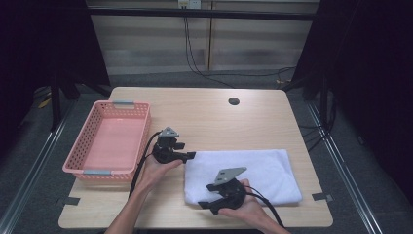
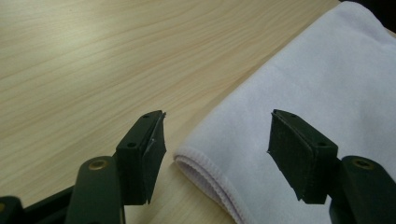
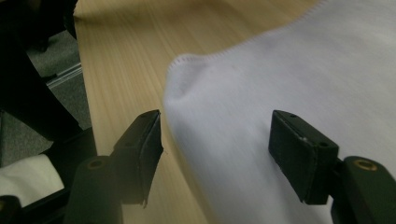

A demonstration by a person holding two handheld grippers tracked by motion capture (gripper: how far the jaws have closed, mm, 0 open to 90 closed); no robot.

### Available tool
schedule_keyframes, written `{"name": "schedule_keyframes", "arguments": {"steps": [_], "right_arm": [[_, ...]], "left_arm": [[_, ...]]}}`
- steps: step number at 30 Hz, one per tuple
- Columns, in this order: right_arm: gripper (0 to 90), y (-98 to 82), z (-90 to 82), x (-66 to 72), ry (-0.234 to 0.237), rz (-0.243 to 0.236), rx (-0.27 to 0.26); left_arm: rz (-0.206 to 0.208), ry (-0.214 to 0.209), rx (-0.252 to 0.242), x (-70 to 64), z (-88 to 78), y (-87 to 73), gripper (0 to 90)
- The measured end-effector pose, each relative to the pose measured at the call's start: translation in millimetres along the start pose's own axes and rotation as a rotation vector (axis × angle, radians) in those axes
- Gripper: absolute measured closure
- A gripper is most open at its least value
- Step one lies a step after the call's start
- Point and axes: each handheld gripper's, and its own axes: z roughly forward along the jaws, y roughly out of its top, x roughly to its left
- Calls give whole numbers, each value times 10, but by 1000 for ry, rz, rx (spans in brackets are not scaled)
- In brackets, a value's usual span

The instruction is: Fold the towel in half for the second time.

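White towel (image 1: 243,174), folded into a long rectangle, lies on the near right part of the wooden table (image 1: 204,109); long axis runs left to right across the table, parallel to the near edge. Pink basket (image 1: 108,141) sits well apart to the left, nothing in it. Left gripper (image 1: 187,155) sits at the towel's far left corner, pointing right along the long axis; in the left gripper view its jaws stand wide with the hemmed corner (image 2: 196,161) lying between them, pads clear of the cloth. Right gripper (image 1: 207,202) hovers over the near left corner, pointing left and toward the near edge; in the right gripper view the jaws stand wide apart, one over bare table, the other over cloth, the towel's corner (image 3: 180,63) ahead of them, nothing pinched. Both tools therefore work the same short left edge, one per corner. Judgement: the left hand is nearer to a grip, its corner already framed; the right needs to drop and align with its corner. A lift from these two corners would likely carry the short edge rightward along the long axis for a fold.
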Motion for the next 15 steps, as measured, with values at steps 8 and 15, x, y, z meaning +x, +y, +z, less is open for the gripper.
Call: {"name": "schedule_keyframes", "arguments": {"steps": [8, 15], "right_arm": [[295, 123, 309, 93, -47, -103, 30], [443, 94, 328, 109, -125, -178, 32]], "left_arm": [[-27, 13, -14, 98, -67, -50, 344], [-20, 21, -5, 95, -50, -51, 341]]}}
